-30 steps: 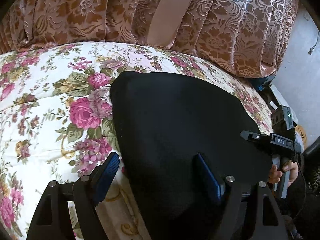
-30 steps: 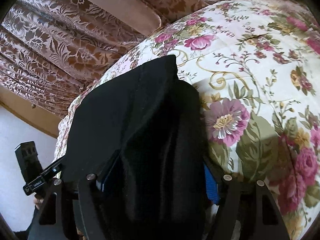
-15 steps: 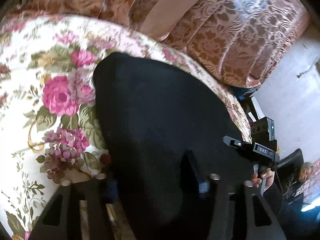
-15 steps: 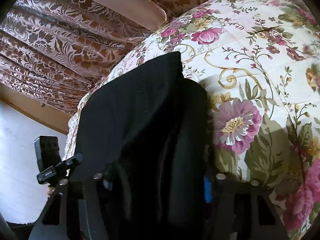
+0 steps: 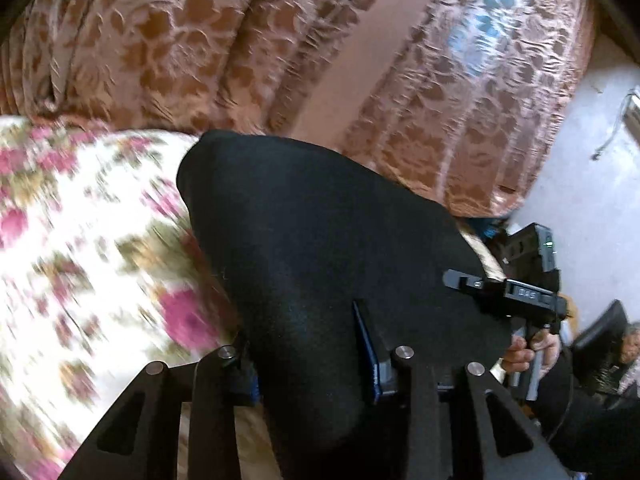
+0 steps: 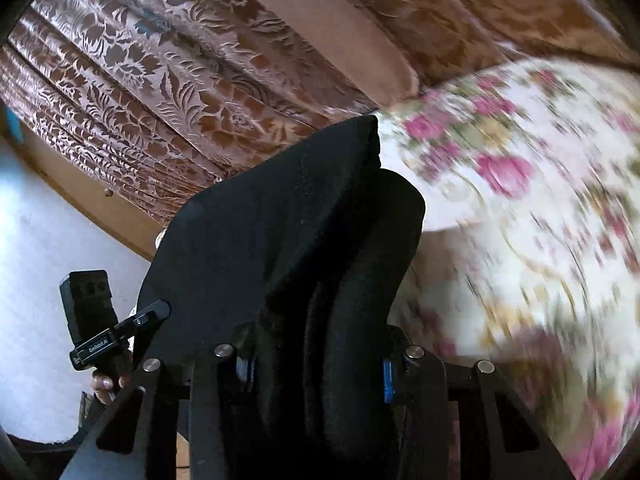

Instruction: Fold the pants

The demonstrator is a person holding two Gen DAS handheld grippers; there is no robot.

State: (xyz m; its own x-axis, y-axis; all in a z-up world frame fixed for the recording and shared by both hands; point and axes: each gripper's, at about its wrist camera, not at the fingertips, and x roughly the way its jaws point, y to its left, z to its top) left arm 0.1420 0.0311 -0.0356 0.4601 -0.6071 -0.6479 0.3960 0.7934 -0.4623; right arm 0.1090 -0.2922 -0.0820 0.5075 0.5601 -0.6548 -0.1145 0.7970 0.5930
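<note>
In the left wrist view, a flowered bedspread [image 5: 92, 248], blurred, fills the 9 o'clock side, and black pants [image 5: 328, 248] spread from the centre toward 4 o'clock, their far corner raised in front of a brown patterned curtain [image 5: 192, 40] that runs across 12 o'clock. The left tool [image 5: 312, 364] at 6 o'clock is clenched on a thick fold of the pants, with fabric bunched between its blue-edged fingers [image 5: 370, 360]. At 3 o'clock the right tool [image 5: 516, 292] meets the far edge of the cloth, a hand [image 5: 532, 350] gripping its handle. In the right wrist view, the left tool [image 6: 116, 332] stands at 8 o'clock against a pale wall [image 6: 44, 256], the curtain [image 6: 168, 80] covers 11 o'clock, the pants [image 6: 288, 240] rise through the centre in doubled layers, and the right tool [image 6: 316, 364] at 6 o'clock is clamped on those layers. The bedspread [image 6: 540, 220] blurs across 3 o'clock.
</note>
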